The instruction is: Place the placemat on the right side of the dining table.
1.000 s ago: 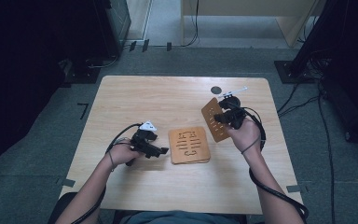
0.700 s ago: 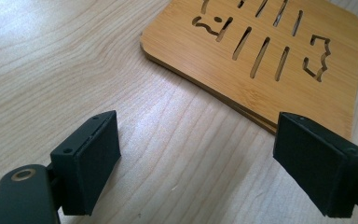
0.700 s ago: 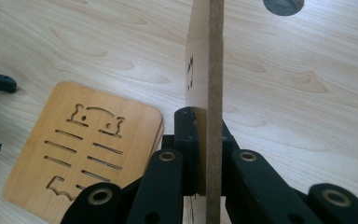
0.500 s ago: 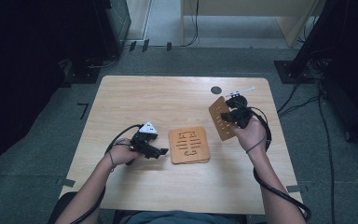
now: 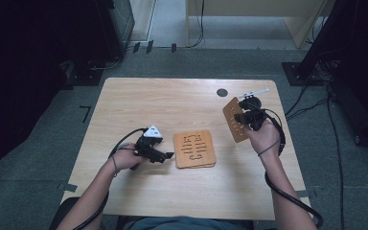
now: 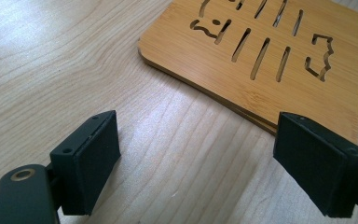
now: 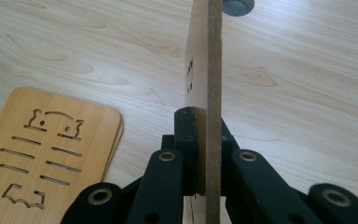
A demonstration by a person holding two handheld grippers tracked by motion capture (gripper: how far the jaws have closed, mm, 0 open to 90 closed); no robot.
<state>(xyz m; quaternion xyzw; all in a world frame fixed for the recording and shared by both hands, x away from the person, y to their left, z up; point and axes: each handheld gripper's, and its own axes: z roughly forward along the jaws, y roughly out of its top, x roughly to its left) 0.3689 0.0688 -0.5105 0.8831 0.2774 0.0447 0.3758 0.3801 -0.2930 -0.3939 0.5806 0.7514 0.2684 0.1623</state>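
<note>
A low stack of bamboo boards [image 5: 194, 149] with slot and animal-shaped cutouts lies flat at the table's middle. My left gripper [image 5: 165, 155] rests just left of it, open, with bare tabletop between its jaws [image 6: 196, 154] and the stack's corner [image 6: 270, 56] ahead. My right gripper [image 5: 243, 117] is at the right, shut on one more such board [image 5: 233, 122], held up off the table and tilted on edge. In the right gripper view that board [image 7: 205, 70] stands edge-on, clamped between the pads [image 7: 205, 121], with the stack [image 7: 51, 140] at lower left.
A small dark round disc [image 5: 222, 92] sits on the table near its far edge, and a thin white object [image 5: 254, 92] lies just right of it. Cables trail from both grippers. Dark equipment and cables stand on the floor around the table [image 5: 139, 100].
My right gripper has carried the held board a little to the right, away from the stack. The left gripper and the stack have not moved.
</note>
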